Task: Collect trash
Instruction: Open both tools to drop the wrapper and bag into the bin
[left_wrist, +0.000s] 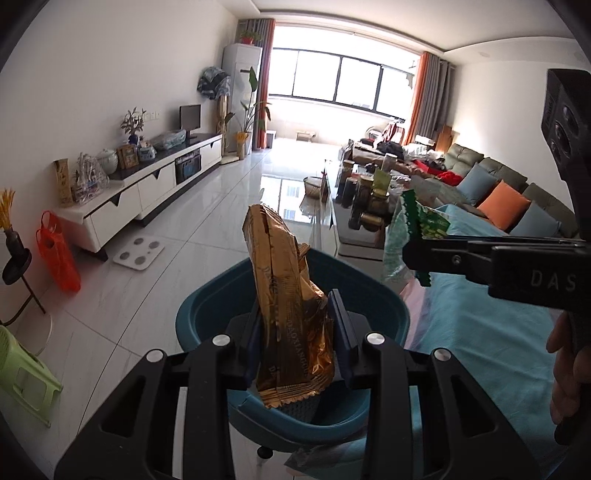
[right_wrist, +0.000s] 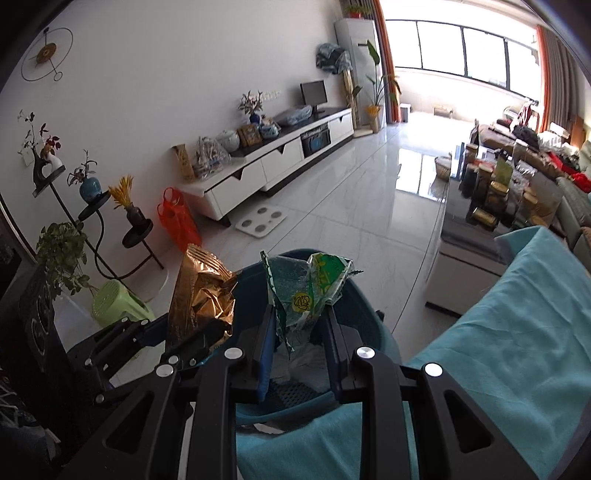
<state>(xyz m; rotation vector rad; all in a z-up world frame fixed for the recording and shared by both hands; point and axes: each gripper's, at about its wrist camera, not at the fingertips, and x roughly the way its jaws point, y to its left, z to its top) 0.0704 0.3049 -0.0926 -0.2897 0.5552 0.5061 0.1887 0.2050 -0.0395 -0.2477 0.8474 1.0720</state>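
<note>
My left gripper (left_wrist: 295, 314) is shut on a gold foil snack wrapper (left_wrist: 291, 314) and holds it upright over the open teal trash bin (left_wrist: 207, 306). My right gripper (right_wrist: 301, 317) is shut on a green and clear plastic wrapper (right_wrist: 306, 284), also above the bin (right_wrist: 369, 317). In the left wrist view the right gripper (left_wrist: 410, 254) comes in from the right with the green wrapper (left_wrist: 424, 221). In the right wrist view the left gripper (right_wrist: 207, 332) and its gold wrapper (right_wrist: 199, 295) sit at the left. White crumpled trash lies inside the bin.
A table with a teal cloth (right_wrist: 498, 332) lies to the right of the bin. A green stool (left_wrist: 26, 376), an orange bag (left_wrist: 59, 254), a plant stand (right_wrist: 88, 214) and a white scale (left_wrist: 138, 251) stand on the tiled floor at left. A cluttered coffee table (left_wrist: 369, 206) and a sofa (left_wrist: 498, 192) are beyond.
</note>
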